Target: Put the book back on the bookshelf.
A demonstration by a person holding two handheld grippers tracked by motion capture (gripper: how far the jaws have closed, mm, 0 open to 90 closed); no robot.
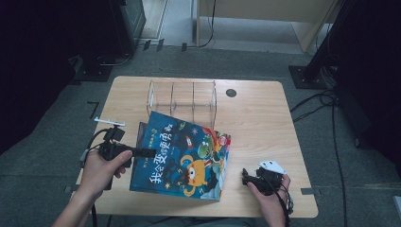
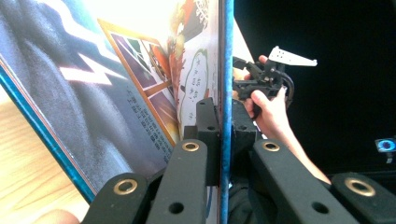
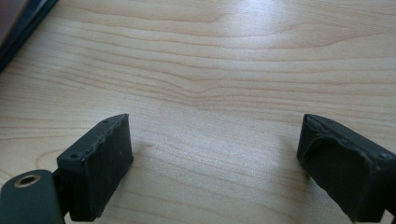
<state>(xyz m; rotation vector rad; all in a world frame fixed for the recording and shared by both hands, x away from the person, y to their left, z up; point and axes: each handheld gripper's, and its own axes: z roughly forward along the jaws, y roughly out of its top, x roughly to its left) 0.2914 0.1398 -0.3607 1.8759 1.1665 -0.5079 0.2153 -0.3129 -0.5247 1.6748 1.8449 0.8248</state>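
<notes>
Light wooden table [image 1: 265, 118] | left hand-held gripper [image 1: 142, 152] clamped on picture book [image 1: 189, 156] cover at 9 o'clock, lifting | right hand-held gripper [image 1: 246, 178] released, idle at 4 o'clock | next, probably: slot into clear rack [image 1: 182, 97] at 12 o'clock.

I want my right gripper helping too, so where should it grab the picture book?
Probably the book's free right edge, approached from the right with jaws spread across the cover's thickness. The left gripper already pinches the left edge, and the right gripper sits open beside it.
</notes>
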